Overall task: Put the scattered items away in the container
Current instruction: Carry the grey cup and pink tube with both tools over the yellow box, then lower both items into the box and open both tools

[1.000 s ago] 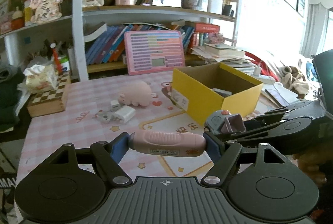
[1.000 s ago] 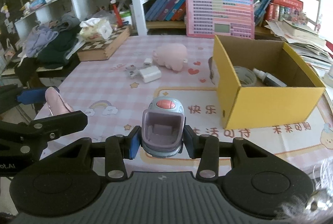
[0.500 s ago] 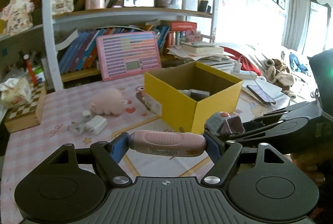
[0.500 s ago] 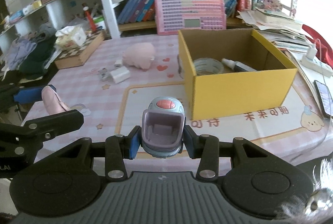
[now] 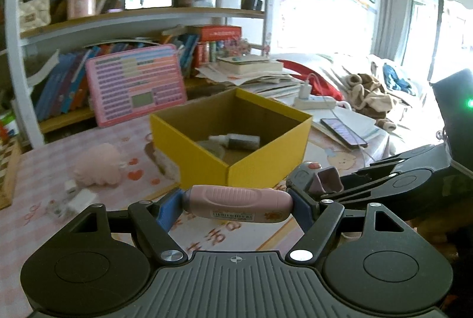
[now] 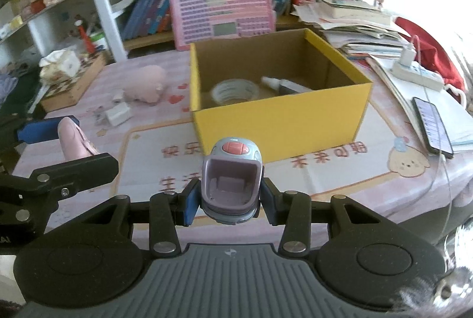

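My left gripper (image 5: 236,204) is shut on a pink oblong device (image 5: 236,203) held crosswise between its blue pads. My right gripper (image 6: 229,195) is shut on a small grey and lilac clip device with a red button (image 6: 232,179); it also shows at the right of the left wrist view (image 5: 313,180). Both hang above the pink mat, just in front of the open yellow box (image 5: 207,164) (image 6: 280,122). Inside the box lie a tape roll (image 6: 235,91) and a small bottle (image 6: 283,84). A pink plush pig (image 6: 146,84) and a white charger (image 6: 118,115) lie on the table left of the box.
A pink keyboard toy (image 6: 221,11) leans on the bookshelf behind the box. A chequered wooden box (image 6: 74,82) with a tissue pack sits at the left. A phone (image 6: 433,125), power strip (image 6: 416,74) and stacked papers lie to the right.
Both grippers have moved sideways toward the yellow box, which now stands closer and more central in both views. Each grip is unchanged.
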A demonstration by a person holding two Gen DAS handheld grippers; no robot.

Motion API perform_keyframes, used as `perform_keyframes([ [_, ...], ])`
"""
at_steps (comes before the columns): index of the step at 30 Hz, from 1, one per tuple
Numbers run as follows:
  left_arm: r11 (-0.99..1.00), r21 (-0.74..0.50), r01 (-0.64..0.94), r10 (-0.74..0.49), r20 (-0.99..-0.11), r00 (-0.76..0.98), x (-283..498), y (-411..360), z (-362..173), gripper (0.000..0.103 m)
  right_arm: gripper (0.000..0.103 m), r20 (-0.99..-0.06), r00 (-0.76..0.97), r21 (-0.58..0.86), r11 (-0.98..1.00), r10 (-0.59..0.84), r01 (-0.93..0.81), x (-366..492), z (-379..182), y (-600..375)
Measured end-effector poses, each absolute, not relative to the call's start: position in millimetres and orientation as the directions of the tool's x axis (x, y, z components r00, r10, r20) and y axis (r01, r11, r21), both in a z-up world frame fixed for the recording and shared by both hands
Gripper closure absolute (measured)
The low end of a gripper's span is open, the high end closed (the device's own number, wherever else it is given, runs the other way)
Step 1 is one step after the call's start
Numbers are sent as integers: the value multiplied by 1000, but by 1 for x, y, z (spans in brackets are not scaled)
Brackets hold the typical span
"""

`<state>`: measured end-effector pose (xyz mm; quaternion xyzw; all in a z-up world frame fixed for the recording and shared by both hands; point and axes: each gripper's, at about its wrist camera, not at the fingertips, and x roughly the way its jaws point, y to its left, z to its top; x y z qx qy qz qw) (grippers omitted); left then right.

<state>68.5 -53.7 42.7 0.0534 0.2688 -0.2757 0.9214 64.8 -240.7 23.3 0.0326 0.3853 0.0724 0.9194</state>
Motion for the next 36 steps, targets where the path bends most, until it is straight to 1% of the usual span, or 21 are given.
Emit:
perform_keyframes([
  [6, 824, -56, 564, -507, -519, 688, 87, -82, 41, 25, 62, -711, 690, 109, 991, 134, -80, 80, 23, -269],
  [13, 826, -33, 563, -502, -498, 707, 113, -108, 46, 25, 62, -680, 720, 144, 988, 137, -52, 109, 32, -304],
  [20, 852, -9, 524, -465, -477, 746, 144, -131, 51, 25, 62, -631, 758, 116, 986, 166, -119, 146, 43, -322],
  [24, 872, -22, 489, -439, -477, 762, 163, -139, 51, 25, 62, -617, 763, 81, 980, 191, -180, 175, 47, -331],
  [27, 884, -23, 468, -418, -491, 764, 177, -147, 47, 25, 62, -621, 752, 51, 969, 219, -240, 200, 47, -334],
  [30, 887, 3, 461, -393, -517, 760, 193, -157, 39, 25, 62, -634, 734, 9, 952, 242, -306, 225, 41, -334],
  [36, 888, 63, 455, -330, -603, 727, 228, -171, 14, 25, 62, -718, 657, -117, 890, 231, -441, 273, 9, -323],
])
